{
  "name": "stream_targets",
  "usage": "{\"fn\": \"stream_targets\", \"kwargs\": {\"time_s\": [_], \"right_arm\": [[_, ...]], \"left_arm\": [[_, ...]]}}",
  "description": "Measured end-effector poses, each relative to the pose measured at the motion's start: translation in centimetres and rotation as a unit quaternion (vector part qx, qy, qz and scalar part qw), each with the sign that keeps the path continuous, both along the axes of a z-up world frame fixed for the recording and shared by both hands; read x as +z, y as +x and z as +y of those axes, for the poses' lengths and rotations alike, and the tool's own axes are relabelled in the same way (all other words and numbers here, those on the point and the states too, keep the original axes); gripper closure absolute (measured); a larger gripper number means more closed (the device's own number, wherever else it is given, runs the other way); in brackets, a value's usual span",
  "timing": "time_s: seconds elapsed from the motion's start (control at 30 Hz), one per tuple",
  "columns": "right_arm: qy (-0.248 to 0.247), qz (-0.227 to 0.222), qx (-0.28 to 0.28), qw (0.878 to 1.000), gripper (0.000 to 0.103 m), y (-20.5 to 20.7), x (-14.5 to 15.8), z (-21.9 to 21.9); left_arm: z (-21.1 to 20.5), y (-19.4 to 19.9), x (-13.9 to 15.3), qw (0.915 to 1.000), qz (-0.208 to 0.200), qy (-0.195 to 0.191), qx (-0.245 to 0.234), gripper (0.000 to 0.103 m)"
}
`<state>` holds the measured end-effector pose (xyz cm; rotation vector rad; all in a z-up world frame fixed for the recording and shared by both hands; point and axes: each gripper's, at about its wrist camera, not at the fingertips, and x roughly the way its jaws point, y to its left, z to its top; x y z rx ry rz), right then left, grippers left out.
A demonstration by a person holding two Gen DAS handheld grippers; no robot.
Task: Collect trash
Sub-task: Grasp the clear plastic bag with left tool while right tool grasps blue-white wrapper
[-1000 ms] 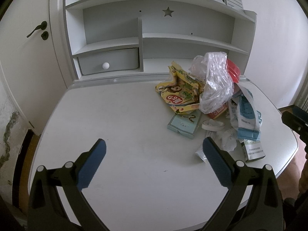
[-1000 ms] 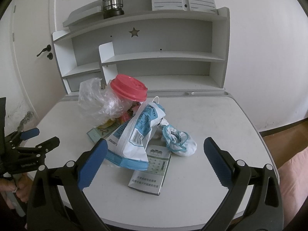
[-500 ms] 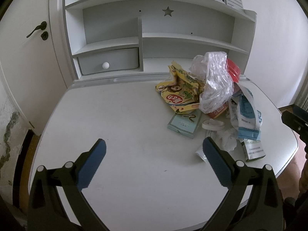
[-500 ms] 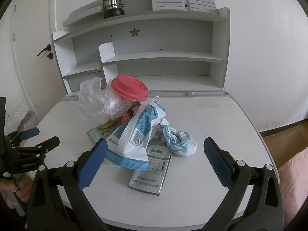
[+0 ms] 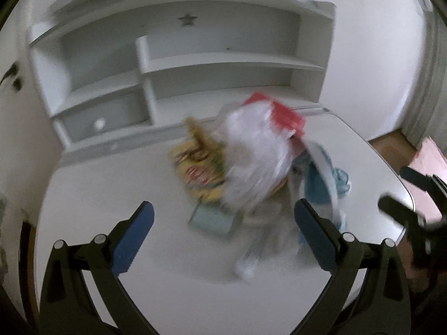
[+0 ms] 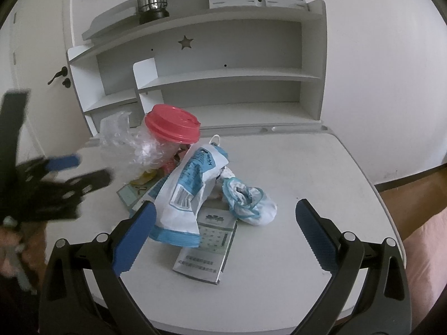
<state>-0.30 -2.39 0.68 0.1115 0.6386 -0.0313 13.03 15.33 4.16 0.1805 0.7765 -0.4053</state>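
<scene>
Left wrist view is pretty smeared, but the left gripper (image 5: 223, 220) is hanging over the white rounded tabletop (image 5: 111, 184) with its blue-padded fingers (image 5: 134, 234) spread wide and nothing sitting between them. In the right wrist view that same gripper is showing up blurred at the far left, near the pile.

The trash is all sitting in one heap around the middle of the tabletop. Going left to right: a crumpled clear plastic bag (image 6: 125, 142) is leaning against a cup with a red plastic lid (image 6: 173, 127), a white-and-blue printed pouch (image 6: 187, 195) is slumping across the front of the heap, a flat pale green printed box (image 6: 208, 247) is lying under its lower edge, and a balled-up white and blue face mask (image 6: 245, 201) is resting just beside the pouch on the right.

The right gripper (image 6: 223, 223) is hovering above the near edge of the heap, fingers wide apart too, gripping nothing.
</scene>
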Motion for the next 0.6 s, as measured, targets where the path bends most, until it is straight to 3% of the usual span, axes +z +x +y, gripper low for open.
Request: {"fn": "stream_targets", "kwargs": {"time_s": [0.1,0.2,0.27,0.33,0.4,0.5,0.6], "right_arm": [[0.001,0.005,0.006,1.000,0.006,0.1,-0.3,-0.2],[0.010,0.015,0.012,1.000,0.006,0.3,-0.9,-0.6],[0.015,0.023,0.013,1.000,0.006,0.5,-1.3,-0.8],[0.018,0.035,0.016,0.999,0.006,1.0,-1.7,-0.8],[0.028,0.044,0.027,0.998,0.006,1.7,-1.8,-0.6],[0.036,0.063,0.043,0.996,0.006,3.5,-1.6,0.1],[0.043,0.086,0.059,0.994,0.006,5.5,-1.3,1.1]], "left_arm": [[-2.0,2.3,-0.6,0.9993,0.020,-0.003,-0.032,0.006],[-2.5,4.0,-1.4,0.9995,0.025,0.003,-0.020,0.006],[-2.6,4.3,-1.8,0.9993,0.028,0.009,-0.024,0.016],[-2.2,4.3,-1.8,0.9990,0.033,0.001,-0.030,0.048],[-1.4,4.1,-1.4,0.9984,0.041,-0.013,-0.036,0.072],[0.2,3.3,-0.3,0.9989,0.026,-0.022,-0.034,0.081],[2.2,2.1,1.0,0.9989,0.012,-0.034,-0.030,0.082]]}}
